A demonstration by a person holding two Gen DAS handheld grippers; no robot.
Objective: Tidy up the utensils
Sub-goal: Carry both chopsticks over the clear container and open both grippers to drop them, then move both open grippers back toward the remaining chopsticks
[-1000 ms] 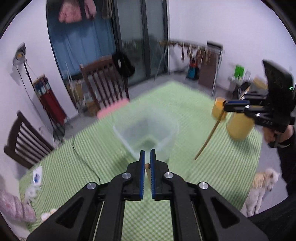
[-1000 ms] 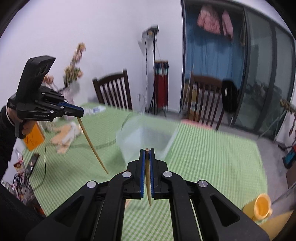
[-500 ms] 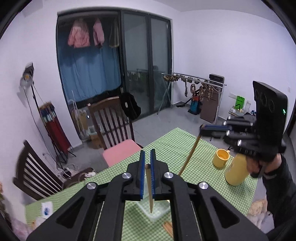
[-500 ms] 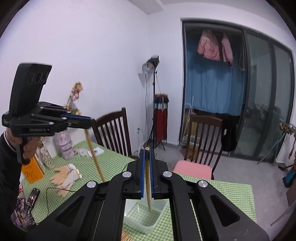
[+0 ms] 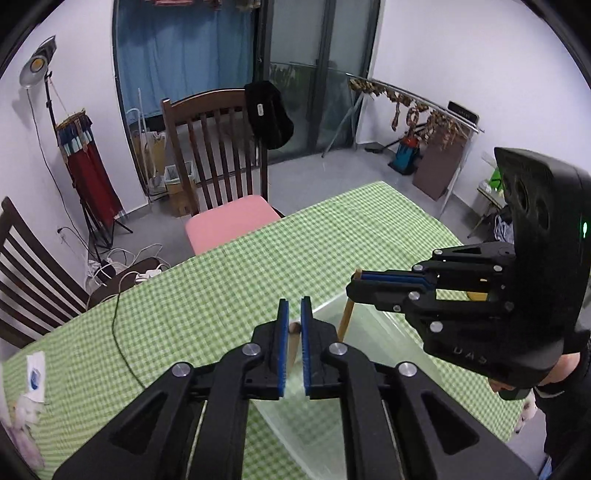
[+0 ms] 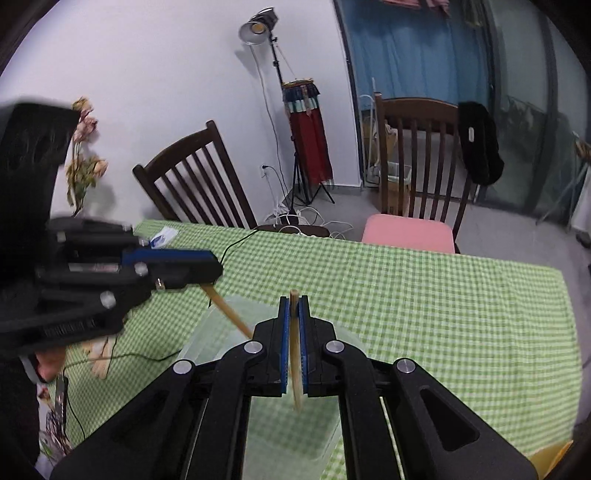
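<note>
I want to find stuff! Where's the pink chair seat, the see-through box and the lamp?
Pink seat point(image 5: 231, 221), left wrist view, middle of the cushion.
Box point(image 6: 207, 334), right wrist view, its clear left wall.
Lamp point(image 6: 255, 30), right wrist view, its round lit head.

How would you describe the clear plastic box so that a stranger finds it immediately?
Look at the table with the green checked cloth. Near its front edge, just under both black grippers, stands the clear rectangular plastic box. It is the only see-through container there, and the checked cloth shows through it.
</note>
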